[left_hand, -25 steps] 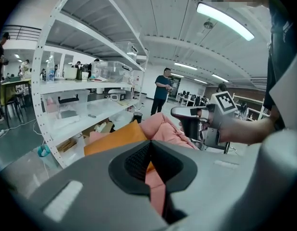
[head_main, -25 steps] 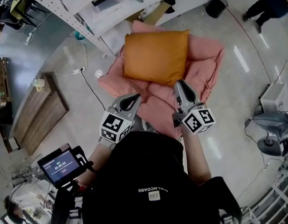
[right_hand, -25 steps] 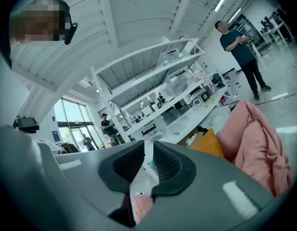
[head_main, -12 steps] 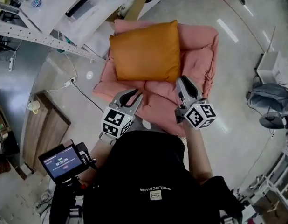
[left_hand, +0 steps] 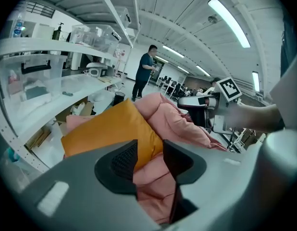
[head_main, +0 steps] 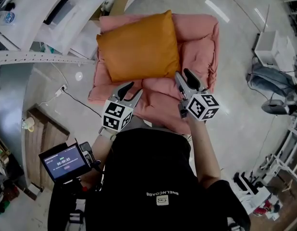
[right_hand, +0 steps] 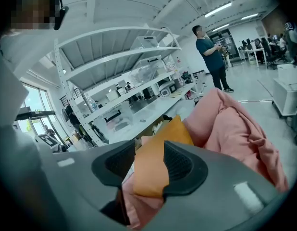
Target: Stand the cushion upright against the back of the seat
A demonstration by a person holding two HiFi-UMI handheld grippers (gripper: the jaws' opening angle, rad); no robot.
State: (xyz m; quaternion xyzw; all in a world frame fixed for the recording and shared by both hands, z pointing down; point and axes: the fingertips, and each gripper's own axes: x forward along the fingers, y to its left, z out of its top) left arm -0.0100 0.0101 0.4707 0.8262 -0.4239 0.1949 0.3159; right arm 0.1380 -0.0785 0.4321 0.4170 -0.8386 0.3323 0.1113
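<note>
An orange cushion (head_main: pixel 136 47) lies flat on the back part of a pink padded seat (head_main: pixel 201 57). My left gripper (head_main: pixel 130 89) hangs just short of the cushion's near left edge. My right gripper (head_main: pixel 184 76) is at its near right corner. Both pairs of jaws have just been opening and nothing is pressed between them. In the left gripper view the cushion (left_hand: pixel 107 129) shows beyond the parted jaws (left_hand: pixel 149 150), over the pink seat (left_hand: pixel 177 121). The right gripper view has the cushion's corner (right_hand: pixel 158 158) behind its jaws (right_hand: pixel 148 165).
White metal shelving (head_main: pixel 23 57) stands close at the seat's left and back. A cable and socket (head_main: pixel 62 88) lie on the floor beside it. A small screen (head_main: pixel 64 161) is at the person's left. A white box (head_main: pixel 266 47) stands right. A person (right_hand: pixel 213 57) stands far off.
Both grippers have come down and forward toward the cushion's near edge, and their jaws have parted. The cushion lies as before.
</note>
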